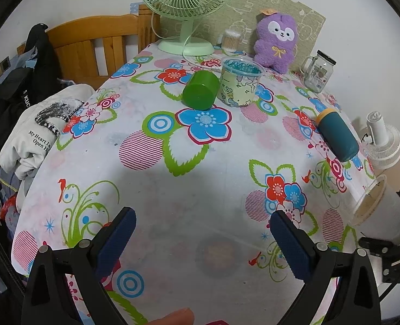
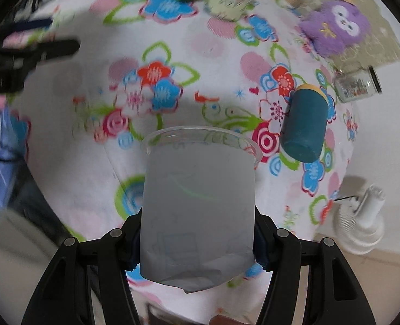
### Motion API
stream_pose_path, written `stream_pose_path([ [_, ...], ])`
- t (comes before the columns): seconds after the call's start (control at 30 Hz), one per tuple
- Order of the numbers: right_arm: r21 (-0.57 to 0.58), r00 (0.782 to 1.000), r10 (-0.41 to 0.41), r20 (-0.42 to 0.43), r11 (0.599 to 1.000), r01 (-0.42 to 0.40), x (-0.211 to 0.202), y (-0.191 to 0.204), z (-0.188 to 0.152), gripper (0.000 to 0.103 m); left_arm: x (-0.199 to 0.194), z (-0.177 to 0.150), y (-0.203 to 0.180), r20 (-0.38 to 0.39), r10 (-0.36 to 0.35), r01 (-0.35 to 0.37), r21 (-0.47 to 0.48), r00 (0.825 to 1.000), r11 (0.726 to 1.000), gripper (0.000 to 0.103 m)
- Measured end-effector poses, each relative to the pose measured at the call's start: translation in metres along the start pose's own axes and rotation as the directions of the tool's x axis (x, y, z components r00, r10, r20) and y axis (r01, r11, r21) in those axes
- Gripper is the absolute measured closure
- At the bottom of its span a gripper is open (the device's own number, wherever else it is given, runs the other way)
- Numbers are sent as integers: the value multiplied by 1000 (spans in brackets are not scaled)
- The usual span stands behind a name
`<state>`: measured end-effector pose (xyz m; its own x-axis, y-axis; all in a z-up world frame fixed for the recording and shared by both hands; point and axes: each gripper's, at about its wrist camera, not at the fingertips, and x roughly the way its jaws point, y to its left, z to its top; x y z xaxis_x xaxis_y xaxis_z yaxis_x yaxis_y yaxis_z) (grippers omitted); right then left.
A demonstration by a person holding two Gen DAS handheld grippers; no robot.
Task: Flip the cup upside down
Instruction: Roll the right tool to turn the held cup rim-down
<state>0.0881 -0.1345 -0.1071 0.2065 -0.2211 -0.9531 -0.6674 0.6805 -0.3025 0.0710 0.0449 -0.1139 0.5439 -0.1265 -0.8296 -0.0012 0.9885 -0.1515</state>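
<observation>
My right gripper (image 2: 197, 243) is shut on a clear plastic cup with a white paper lining (image 2: 197, 203); its rim points away from the camera, above the floral tablecloth (image 2: 205, 54). In the left wrist view the same cup (image 1: 381, 211) is held on its side past the table's right edge, mouth facing left. My left gripper (image 1: 202, 243) is open and empty over the near part of the table (image 1: 173, 162). It shows blurred at the upper left of the right wrist view (image 2: 37, 40).
A green cup (image 1: 201, 89) and a teal cup with a yellow rim (image 1: 336, 135) lie on their sides. A patterned clear cup (image 1: 239, 81), a glass jar (image 1: 319, 71), a purple plush (image 1: 275, 40) and a green fan (image 1: 186, 13) stand at the back. Clothes lie left, a white fan right.
</observation>
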Motion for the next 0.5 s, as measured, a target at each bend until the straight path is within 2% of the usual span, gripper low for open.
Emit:
stream_pose_path([
  [0.1,-104,995,-30,-96,994,19,5,4,-1,38,1,0,-1,-1,-2,2,2,1000,1000,3],
  [0.17,-190,983,-72,-170,981,39,12,8,-3,38,1,1,-2,-1,-3,3,3,1000,1000,3],
  [0.27,-303,954,-145,-263,951,61,24,12,-8,38,2,1,-3,-2,-3,3,3,1000,1000,3],
  [0.37,-387,921,-188,-342,921,45,38,16,-12,38,3,1,-3,-6,-2,2,0,1000,1000,3],
  [0.4,-423,904,-209,-374,905,35,45,18,-14,38,4,1,-3,-8,-1,1,0,1000,1000,3],
  [0.5,-483,872,-247,-423,876,14,57,21,-17,38,3,1,-1,-7,10,-10,3,1000,1000,3],
])
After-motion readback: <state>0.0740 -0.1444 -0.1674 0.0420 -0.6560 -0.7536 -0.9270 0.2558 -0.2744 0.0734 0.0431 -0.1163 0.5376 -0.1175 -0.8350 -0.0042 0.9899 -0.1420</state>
